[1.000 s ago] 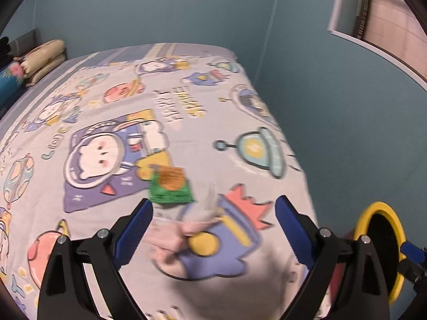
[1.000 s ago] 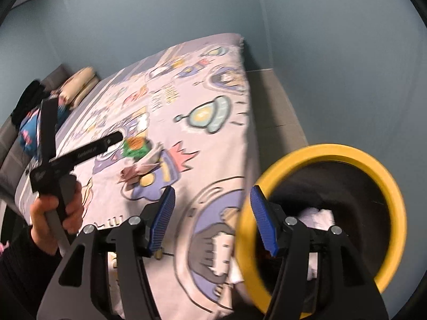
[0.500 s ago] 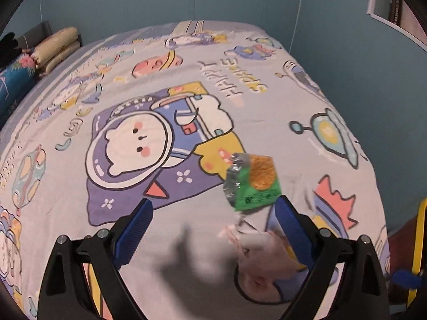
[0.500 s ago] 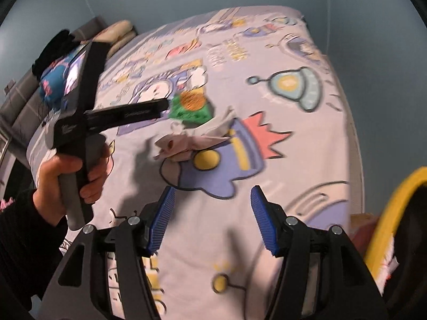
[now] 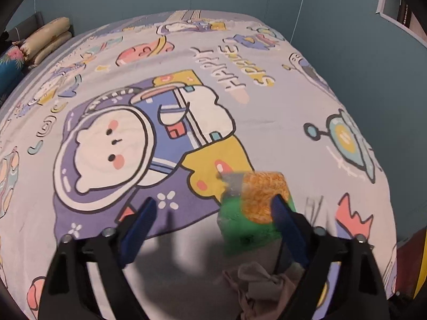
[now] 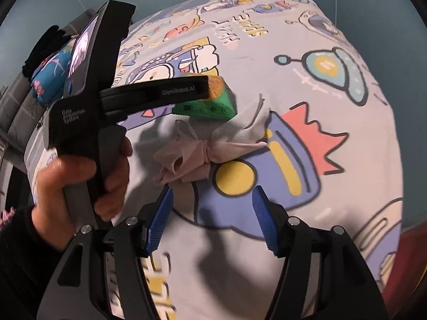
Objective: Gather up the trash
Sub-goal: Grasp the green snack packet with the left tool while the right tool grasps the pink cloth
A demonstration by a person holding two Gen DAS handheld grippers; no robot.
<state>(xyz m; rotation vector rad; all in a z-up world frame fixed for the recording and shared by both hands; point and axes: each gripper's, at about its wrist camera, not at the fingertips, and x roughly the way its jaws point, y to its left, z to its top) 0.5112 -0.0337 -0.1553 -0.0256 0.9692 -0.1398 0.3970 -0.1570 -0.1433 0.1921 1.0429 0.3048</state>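
Observation:
A green snack packet (image 5: 253,213) with an orange picture lies on the cartoon bedsheet (image 5: 186,53); it also shows in the right wrist view (image 6: 210,104). A crumpled pinkish-white tissue (image 6: 210,144) lies just in front of it, and shows low in the left wrist view (image 5: 261,288). My left gripper (image 5: 213,224) is open, low over the sheet, its right finger at the packet's edge. My right gripper (image 6: 213,221) is open and empty, just short of the tissue.
Pillows (image 5: 45,40) and a blue patterned cushion (image 5: 10,64) lie at the far left end of the bed. A blue wall (image 5: 360,40) runs along the bed's right side. A yellow strip (image 5: 423,272) shows at the lower right edge.
Both grippers have moved forward and down toward the trash on the bed. The yellow-rimmed bin has left the right wrist view. The packet now sits beside my left gripper's right finger.

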